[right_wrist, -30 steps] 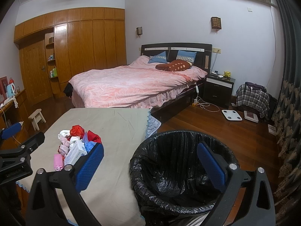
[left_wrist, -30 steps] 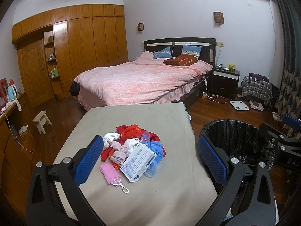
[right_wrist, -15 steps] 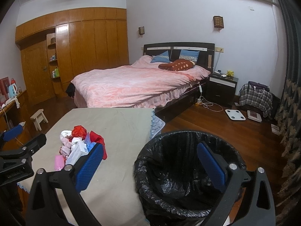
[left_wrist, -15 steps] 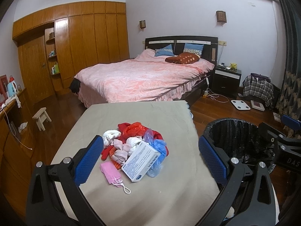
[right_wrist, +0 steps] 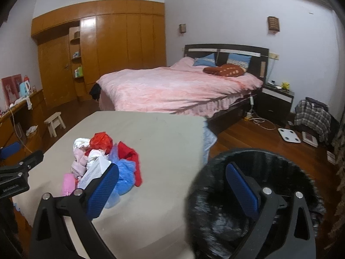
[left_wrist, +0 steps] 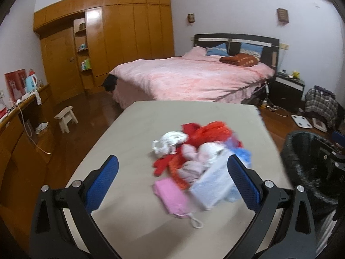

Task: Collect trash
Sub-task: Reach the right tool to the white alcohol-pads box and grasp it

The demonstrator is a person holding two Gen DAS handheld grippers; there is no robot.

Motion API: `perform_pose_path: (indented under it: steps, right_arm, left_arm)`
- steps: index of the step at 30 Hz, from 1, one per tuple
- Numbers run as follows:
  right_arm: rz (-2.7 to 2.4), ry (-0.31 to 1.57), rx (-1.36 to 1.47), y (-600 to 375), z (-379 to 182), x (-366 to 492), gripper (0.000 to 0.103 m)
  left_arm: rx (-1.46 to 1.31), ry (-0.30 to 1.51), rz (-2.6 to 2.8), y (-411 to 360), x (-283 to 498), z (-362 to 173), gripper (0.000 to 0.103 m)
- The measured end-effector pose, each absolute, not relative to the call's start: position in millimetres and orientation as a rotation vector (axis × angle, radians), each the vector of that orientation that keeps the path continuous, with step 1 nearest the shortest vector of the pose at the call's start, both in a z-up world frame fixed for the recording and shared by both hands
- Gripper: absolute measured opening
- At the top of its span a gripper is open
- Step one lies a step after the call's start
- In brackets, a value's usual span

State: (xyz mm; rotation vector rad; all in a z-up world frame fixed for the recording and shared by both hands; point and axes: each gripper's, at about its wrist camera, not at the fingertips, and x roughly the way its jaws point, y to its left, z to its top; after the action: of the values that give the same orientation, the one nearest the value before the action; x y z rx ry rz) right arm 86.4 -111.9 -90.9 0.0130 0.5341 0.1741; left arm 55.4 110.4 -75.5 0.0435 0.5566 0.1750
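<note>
A pile of trash (left_wrist: 198, 151) lies on the beige table (left_wrist: 133, 151): red and white bags, a blue bag (right_wrist: 126, 172), a white box (left_wrist: 213, 185) and a pink mask (left_wrist: 172, 196). The pile also shows in the right wrist view (right_wrist: 103, 157). My left gripper (left_wrist: 172, 172) is open and empty, just short of the pile. My right gripper (right_wrist: 172, 185) is open and empty, between the table (right_wrist: 161, 142) and the black-lined trash bin (right_wrist: 269, 161). The bin also shows at the right in the left wrist view (left_wrist: 306, 157).
A pink bed (left_wrist: 194, 79) stands beyond the table. A wooden wardrobe (left_wrist: 118, 38) fills the far wall. A small stool (left_wrist: 65, 118) and a side counter (left_wrist: 13, 116) are at the left. A nightstand (right_wrist: 276, 101), scale (right_wrist: 289, 135) and plaid bag (right_wrist: 312, 116) are at the right.
Both grippers have swung left and moved forward. The pile now sits nearer the left gripper's right finger, and the bin has slid to the right in both views. Both stay open.
</note>
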Motion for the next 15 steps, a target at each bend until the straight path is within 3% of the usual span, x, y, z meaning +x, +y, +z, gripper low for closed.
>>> perform_pose_path:
  steps: [6,15]
  right_arm:
    - [0.251,0.592,0.013,-84.9,-112.7,109.6,0.085]
    - [0.391,0.644,-0.063,-27.1,-134.3,125.6,0.081]
  left_arm:
    - [0.038,0.591,0.196,130.1,67.1,-97.2,0.098]
    - [0.039,0.595,0.222,150.8,75.9,-114.3,0.093]
